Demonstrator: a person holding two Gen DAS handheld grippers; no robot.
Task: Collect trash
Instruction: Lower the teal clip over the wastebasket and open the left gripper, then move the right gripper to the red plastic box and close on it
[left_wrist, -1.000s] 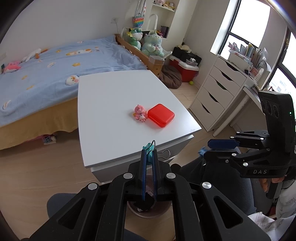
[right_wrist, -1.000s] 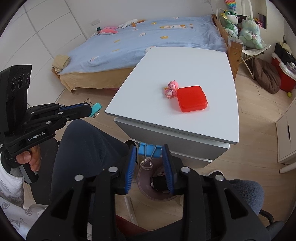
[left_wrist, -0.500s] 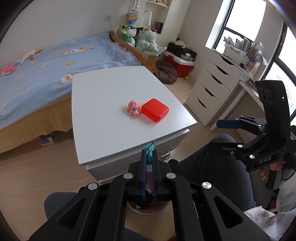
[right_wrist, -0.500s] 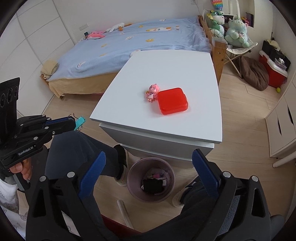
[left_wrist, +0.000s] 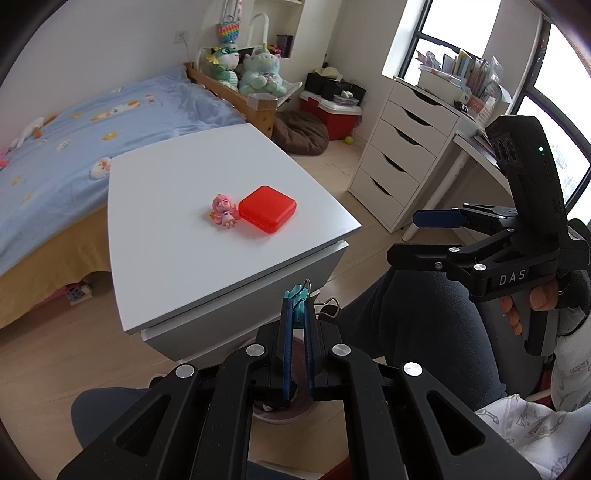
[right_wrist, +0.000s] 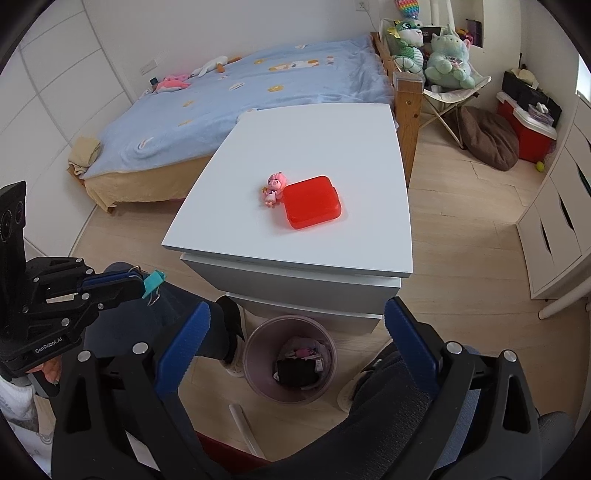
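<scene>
Your left gripper (left_wrist: 297, 325) is clamped on the small teal binder clip with wire handles (left_wrist: 296, 298), and the round translucent mauve plastic waste bin (right_wrist: 258, 341) sits on the floor below and slightly ahead of it, mostly hidden under its fingers in the left wrist view. To finish this step well, I judge you should bring the clip over the middle of the bin's mouth before letting go, and lower it near the rim, since a light metal clip may bounce off the edge. Mind your own knees, which sit just beside the bin on both sides.

Your right gripper (right_wrist: 295, 332) has just been opening; its blue pads (right_wrist: 183, 338) now stand wide apart with nothing between them, directly above the bin. Move it aside so the left has room.

Ahead of both grippers stands the white rectangular table (right_wrist: 332, 140), well beyond the bin.

Counts, from largest down:
- 1 white table
- 1 mauve bin, already holding some dark and pink scraps I cannot tell apart
- 1 glossy red square plastic box with rounded corners (right_wrist: 312, 202), on the table
- 1 little pink-haired toy figurine (right_wrist: 274, 189), touching the box's side
- 1 teal clip, in your left jaws

Whether the box and figurine count as trash I cannot tell.
</scene>
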